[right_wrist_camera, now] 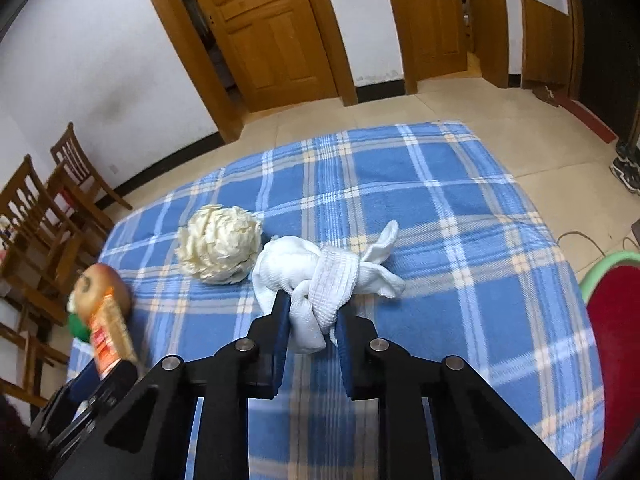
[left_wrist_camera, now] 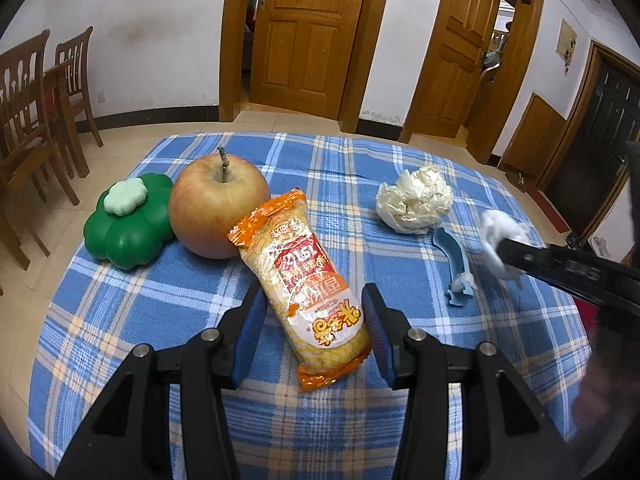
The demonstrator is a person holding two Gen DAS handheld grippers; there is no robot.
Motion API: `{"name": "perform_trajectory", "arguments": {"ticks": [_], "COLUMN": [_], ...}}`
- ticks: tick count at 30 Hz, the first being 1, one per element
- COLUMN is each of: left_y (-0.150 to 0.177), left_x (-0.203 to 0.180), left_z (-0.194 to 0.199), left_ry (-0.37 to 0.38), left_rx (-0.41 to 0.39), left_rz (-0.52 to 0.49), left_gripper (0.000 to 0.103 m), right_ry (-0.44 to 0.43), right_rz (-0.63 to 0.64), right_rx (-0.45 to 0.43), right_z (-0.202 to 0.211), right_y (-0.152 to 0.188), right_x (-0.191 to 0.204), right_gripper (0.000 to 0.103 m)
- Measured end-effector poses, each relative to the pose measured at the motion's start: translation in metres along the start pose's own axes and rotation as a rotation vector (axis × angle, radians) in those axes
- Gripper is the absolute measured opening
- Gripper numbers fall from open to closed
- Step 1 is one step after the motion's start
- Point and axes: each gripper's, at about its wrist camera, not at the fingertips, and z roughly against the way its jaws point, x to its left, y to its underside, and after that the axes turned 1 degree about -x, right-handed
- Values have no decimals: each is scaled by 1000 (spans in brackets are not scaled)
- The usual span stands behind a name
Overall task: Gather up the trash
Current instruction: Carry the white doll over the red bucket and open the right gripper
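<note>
My left gripper [left_wrist_camera: 313,298] is shut on an orange and clear snack packet [left_wrist_camera: 308,272], its blue pads pressing both sides of the packet's lower half. The packet [right_wrist_camera: 108,332] also shows at the lower left of the right wrist view, beside the left gripper's black body. My right gripper [right_wrist_camera: 312,314] is shut on a white rolled sock bundle [right_wrist_camera: 332,280] that lies on the blue plaid tablecloth [right_wrist_camera: 440,208]. In the left wrist view the right gripper [left_wrist_camera: 505,249] reaches in from the right, with the bundle [left_wrist_camera: 496,228] blurred at its tips. A crumpled cream paper ball [left_wrist_camera: 416,200] [right_wrist_camera: 220,244] sits just behind the bundle.
An apple [left_wrist_camera: 218,208] and a green flower-shaped box [left_wrist_camera: 128,224] stand at the table's left. A small blue plastic scoop [left_wrist_camera: 456,264] lies near the right gripper. Wooden chairs [left_wrist_camera: 36,120] stand left of the table; a red seat with a green rim [right_wrist_camera: 612,320] is at its right.
</note>
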Motion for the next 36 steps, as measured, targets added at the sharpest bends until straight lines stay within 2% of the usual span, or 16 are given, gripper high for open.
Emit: {"name": "perform_trajectory", "arguments": {"ticks": [3, 12, 19, 25, 36], "left_y": [1, 2, 2, 2, 9], "left_x": [-2, -12, -28, -49, -111], "left_z": [-1, 2, 12, 32, 60], "left_ry": [3, 11, 35, 57, 167], "left_rx": [5, -4, -23, -34, -4], "left_rz": [-6, -30, -72, -111, -183], "left_gripper": [49, 49, 49, 49, 49], "right_ry": [1, 80, 126, 183, 211], "right_rz": [-12, -70, -110, -118, -184], "right_rx": [-16, -50, -111, -142, -178], "right_z": [20, 85, 128, 150, 174], "right_y": [6, 37, 56, 67, 81], "right_x": [-6, -36, -59, -74, -116], "right_gripper": [21, 21, 21, 21, 21]}}
